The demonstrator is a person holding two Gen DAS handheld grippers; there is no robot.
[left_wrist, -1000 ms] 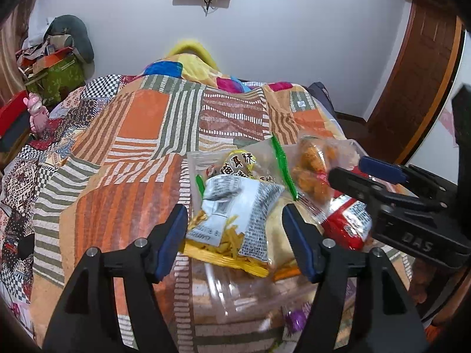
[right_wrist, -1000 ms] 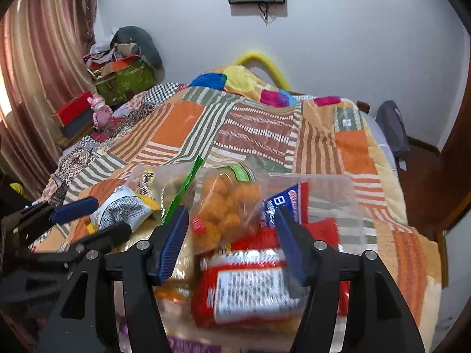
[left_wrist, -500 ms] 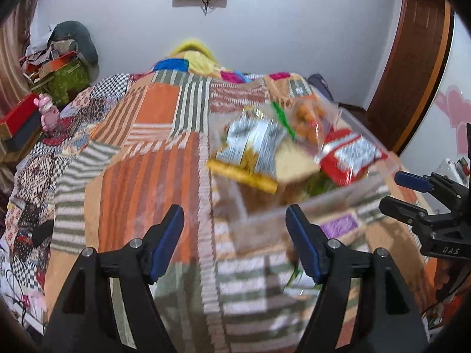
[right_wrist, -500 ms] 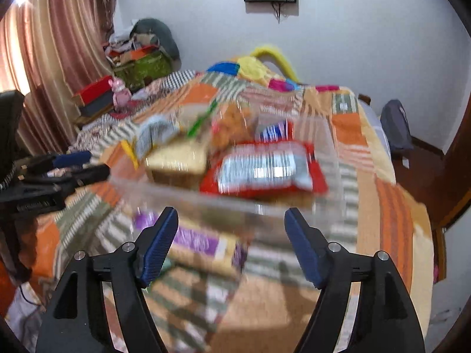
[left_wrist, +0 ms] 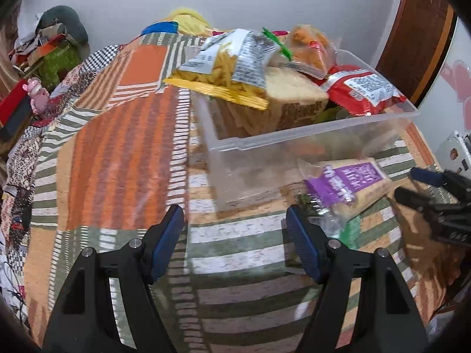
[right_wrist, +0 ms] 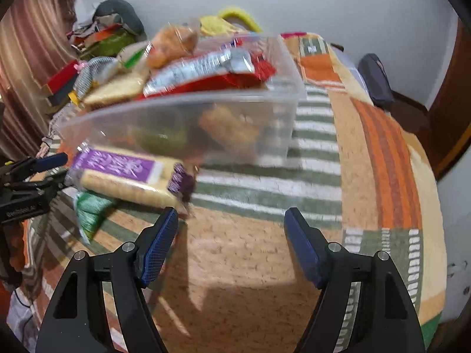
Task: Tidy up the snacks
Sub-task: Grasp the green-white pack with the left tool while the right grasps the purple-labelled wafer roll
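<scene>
A clear plastic bin stands on the patchwork bedspread, heaped with snack bags: a yellow chip bag, a tan cracker pack, a red packet and orange puffs. A purple-labelled biscuit pack and a green packet lie on the bed in front of the bin. My left gripper is open and empty, short of the bin's near left corner. My right gripper is open and empty, short of the bin.
The bedspread stretches left and back. Clutter, a green bag and a red box sit at the far left. A wooden door is at right. A dark bag lies beyond the bed's right edge.
Both grippers have pulled back and down from over the bin to the bed in front of it. The snacks now sit above the fingers' level. The purple pack has come into view.
</scene>
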